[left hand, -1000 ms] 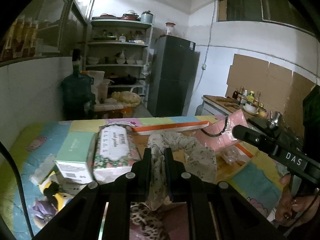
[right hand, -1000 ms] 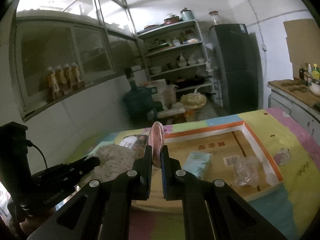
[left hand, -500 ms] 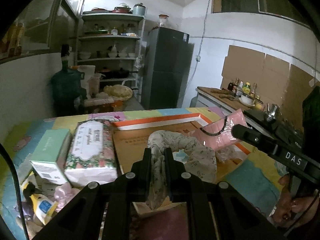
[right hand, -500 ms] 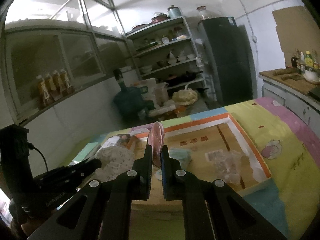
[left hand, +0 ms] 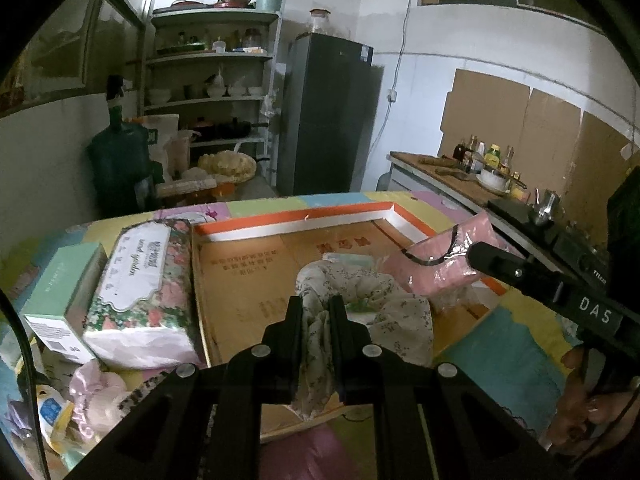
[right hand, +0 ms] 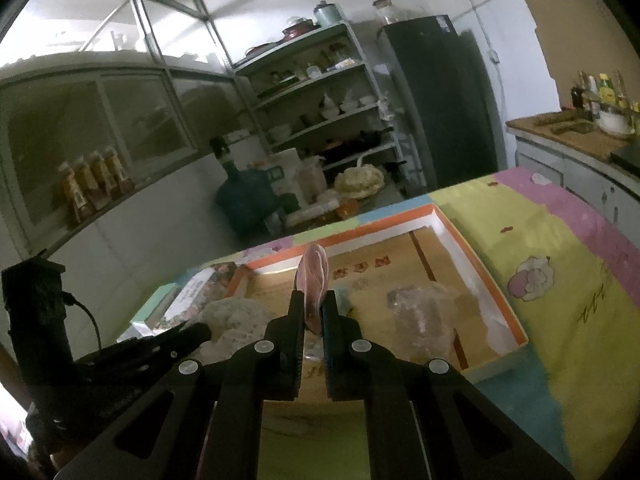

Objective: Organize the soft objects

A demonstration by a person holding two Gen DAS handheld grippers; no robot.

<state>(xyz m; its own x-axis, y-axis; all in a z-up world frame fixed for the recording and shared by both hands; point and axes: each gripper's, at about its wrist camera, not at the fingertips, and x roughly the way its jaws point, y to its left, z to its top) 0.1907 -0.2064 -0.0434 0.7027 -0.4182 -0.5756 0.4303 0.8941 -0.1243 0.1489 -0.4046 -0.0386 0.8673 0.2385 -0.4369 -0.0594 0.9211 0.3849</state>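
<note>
Floral cotton cloth (left hand: 352,300) clenched in left gripper (left hand: 316,312), bulk draped over cardboard tray (left hand: 248,276) floor, tail hanging below jaws. Pink wrapped pack (left hand: 444,260) pinched by right gripper (right hand: 314,308) (thin edge only), held above tray's right side. Crinkled clear bag (right hand: 424,312) lies inside tray; tissue pack (left hand: 140,280) and mint box (left hand: 60,292) sit outside, left of rim. Risk — pack slipping from shallow pinch; cloth tail snagging on near rim, ending half outside.

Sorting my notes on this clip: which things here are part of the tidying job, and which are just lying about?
Job: floral cloth in left gripper; pink pack in right gripper; box.

Lying about: tissue pack, green carton, water jug, fridge.
</note>
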